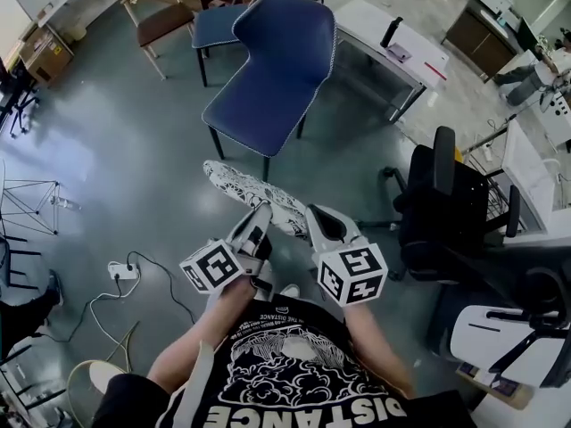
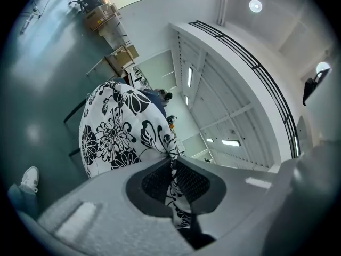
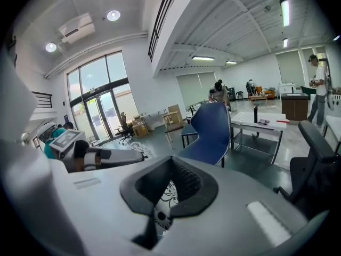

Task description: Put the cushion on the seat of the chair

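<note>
A white cushion with black flower print hangs above the floor in front of me, held by its near edge. My left gripper is shut on that edge, and the fabric bulges beyond its jaws. My right gripper is shut on the same edge to the right, with a strip of printed cloth pinched in its jaws. The blue chair stands just beyond the cushion, its seat bare; in the right gripper view the blue chair is ahead.
A black office chair stands close on the right. A white table sits behind the blue chair, with a second blue chair and a wooden chair at the back left. A power strip and cables lie on the floor left.
</note>
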The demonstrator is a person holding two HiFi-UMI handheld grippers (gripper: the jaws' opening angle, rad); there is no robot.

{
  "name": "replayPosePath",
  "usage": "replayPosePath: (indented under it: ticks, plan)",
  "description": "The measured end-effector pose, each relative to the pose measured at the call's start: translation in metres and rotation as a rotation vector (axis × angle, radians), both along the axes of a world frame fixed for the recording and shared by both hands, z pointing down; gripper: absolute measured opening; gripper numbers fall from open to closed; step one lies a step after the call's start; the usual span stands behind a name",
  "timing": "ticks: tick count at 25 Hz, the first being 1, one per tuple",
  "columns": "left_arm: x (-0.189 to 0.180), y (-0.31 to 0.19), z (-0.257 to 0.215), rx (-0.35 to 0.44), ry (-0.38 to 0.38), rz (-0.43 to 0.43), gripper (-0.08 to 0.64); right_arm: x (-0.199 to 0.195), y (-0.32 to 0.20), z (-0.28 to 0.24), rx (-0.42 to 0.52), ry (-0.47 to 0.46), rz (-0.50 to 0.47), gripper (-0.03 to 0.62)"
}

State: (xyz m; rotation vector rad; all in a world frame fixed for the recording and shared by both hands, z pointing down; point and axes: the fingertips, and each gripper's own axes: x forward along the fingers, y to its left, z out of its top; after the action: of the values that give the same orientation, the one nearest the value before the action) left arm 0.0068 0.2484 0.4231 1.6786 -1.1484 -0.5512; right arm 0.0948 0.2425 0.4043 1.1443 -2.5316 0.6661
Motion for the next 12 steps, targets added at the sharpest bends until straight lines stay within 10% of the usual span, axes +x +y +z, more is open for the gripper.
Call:
replayPosePath:
  ticks: [12]
  plan:
    - [-0.059,-0.078,-0.010,0.019,0.047,0.046,0.015,-0.062,-0.067,-0.008,-0.007,0.037,0.065,0.000]
